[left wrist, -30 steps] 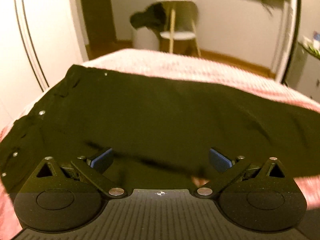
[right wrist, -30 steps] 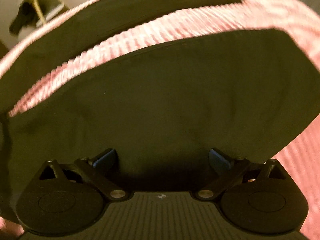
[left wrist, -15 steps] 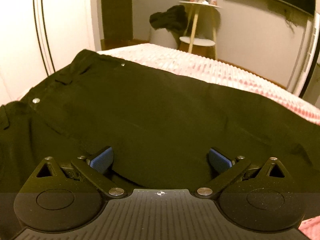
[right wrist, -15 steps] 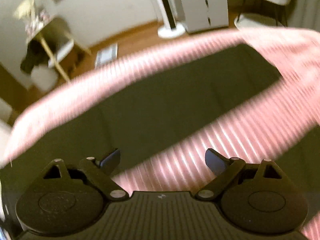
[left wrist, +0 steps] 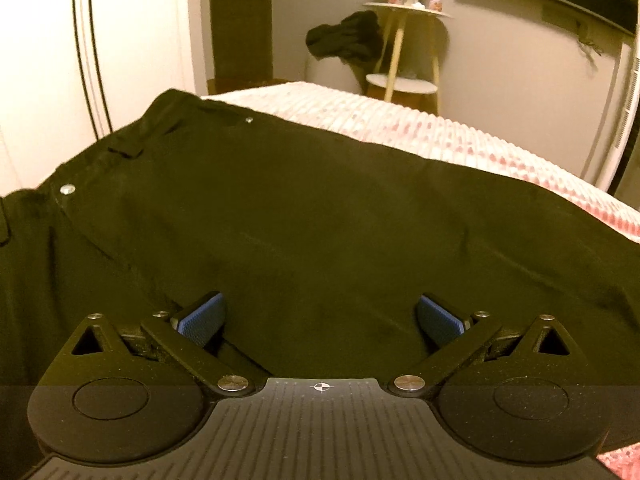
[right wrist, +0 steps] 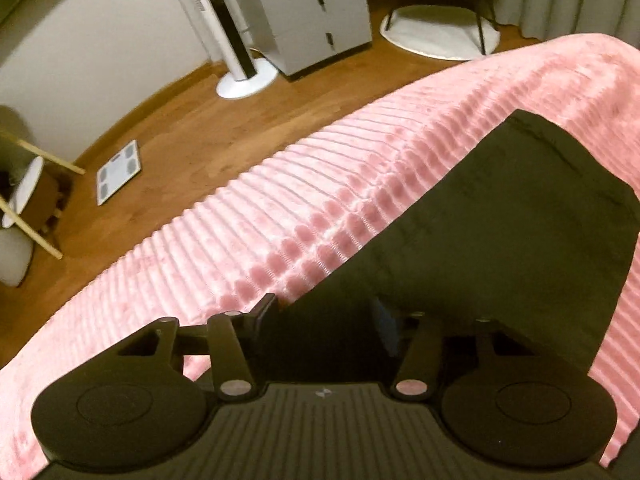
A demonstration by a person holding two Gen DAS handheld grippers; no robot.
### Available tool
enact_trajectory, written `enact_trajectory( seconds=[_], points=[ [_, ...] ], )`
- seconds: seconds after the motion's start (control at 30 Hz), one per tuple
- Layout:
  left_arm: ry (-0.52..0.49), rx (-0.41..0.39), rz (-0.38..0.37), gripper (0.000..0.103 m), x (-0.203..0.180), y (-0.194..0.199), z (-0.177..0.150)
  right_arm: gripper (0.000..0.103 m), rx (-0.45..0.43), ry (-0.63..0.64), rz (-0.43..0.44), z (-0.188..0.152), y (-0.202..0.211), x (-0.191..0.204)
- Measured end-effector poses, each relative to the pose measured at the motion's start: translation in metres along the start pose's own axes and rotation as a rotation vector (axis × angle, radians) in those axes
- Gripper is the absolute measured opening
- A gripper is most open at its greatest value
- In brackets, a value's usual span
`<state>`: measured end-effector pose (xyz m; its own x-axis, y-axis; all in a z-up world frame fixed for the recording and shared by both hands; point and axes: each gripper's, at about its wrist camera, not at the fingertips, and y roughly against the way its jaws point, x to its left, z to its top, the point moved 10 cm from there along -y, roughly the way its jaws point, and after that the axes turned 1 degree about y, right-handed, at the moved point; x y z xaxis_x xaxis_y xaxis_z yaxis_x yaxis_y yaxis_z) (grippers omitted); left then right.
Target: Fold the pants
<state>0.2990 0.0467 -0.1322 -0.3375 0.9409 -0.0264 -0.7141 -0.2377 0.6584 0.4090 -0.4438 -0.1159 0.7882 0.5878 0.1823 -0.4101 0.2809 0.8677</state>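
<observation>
one pair of black pants point(left wrist: 320, 216) lies spread across the pink ribbed bed point(right wrist: 280, 208), waistband and metal button point(left wrist: 67, 189) toward the left tool's side, a leg point(right wrist: 500, 232) running out past the right tool. we hold the left tool point(left wrist: 320, 320) low over the seat of the pants, jaws wide apart and gripping nothing. our right tool point(right wrist: 324, 320) has just been closing, its jaws now partway in with the edge of the leg cloth between them; we cannot tell whether the pads press it yet. to do this step well, we judge, the right tool should catch both layers at the edge before lifting, and carry the leg over flat so no crease forms. beyond the bed stand a side table point(left wrist: 404, 12), dark clothes point(left wrist: 344, 38), a scale point(right wrist: 119, 170) on the wood floor.
</observation>
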Motion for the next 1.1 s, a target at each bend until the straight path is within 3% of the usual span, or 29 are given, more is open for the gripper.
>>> enact_trajectory(
  seconds=[0.03, 0.1, 0.33, 0.5, 0.63, 0.8, 0.87, 0.93, 1.0, 1.1],
  points=[
    [0.006, 0.0, -0.006, 0.103, 0.001, -0.001, 0.0, 0.034, 0.0, 0.004, -0.017, -0.001, -0.001, 0.0],
    [0.016, 0.002, -0.011, 0.103, 0.003, 0.0, -0.001, 0.0, -0.018, 0.008, -0.031, 0.0, -0.001, -0.001],
    [0.036, -0.021, -0.027, 0.103, 0.005, -0.001, -0.006, 0.003, -0.011, -0.079, 0.012, -0.002, 0.005, -0.009],
    [0.03, -0.026, -0.027, 0.103, 0.006, 0.001, -0.006, 0.026, 0.026, -0.076, 0.031, -0.001, 0.007, 0.003],
    [0.033, -0.027, -0.024, 0.103, 0.006, 0.001, -0.007, 0.027, 0.039, -0.024, -0.032, -0.003, -0.001, 0.011],
    [0.035, -0.028, -0.026, 0.103, 0.005, 0.001, -0.007, 0.036, 0.062, 0.02, -0.088, -0.003, -0.014, 0.021],
    [0.037, -0.027, -0.026, 0.103, 0.005, 0.001, -0.007, 0.034, 0.045, 0.047, -0.104, -0.005, -0.015, 0.023],
    [0.037, -0.025, -0.027, 0.103, 0.006, 0.0, -0.006, 0.026, 0.019, 0.103, -0.113, -0.008, -0.012, 0.024],
    [0.038, -0.024, -0.03, 0.103, 0.006, 0.0, -0.006, 0.007, -0.007, 0.136, -0.094, -0.011, -0.006, 0.019],
    [0.038, -0.025, -0.038, 0.103, 0.008, 0.0, -0.006, 0.002, -0.066, 0.124, -0.02, -0.016, 0.018, 0.008]
  ],
)
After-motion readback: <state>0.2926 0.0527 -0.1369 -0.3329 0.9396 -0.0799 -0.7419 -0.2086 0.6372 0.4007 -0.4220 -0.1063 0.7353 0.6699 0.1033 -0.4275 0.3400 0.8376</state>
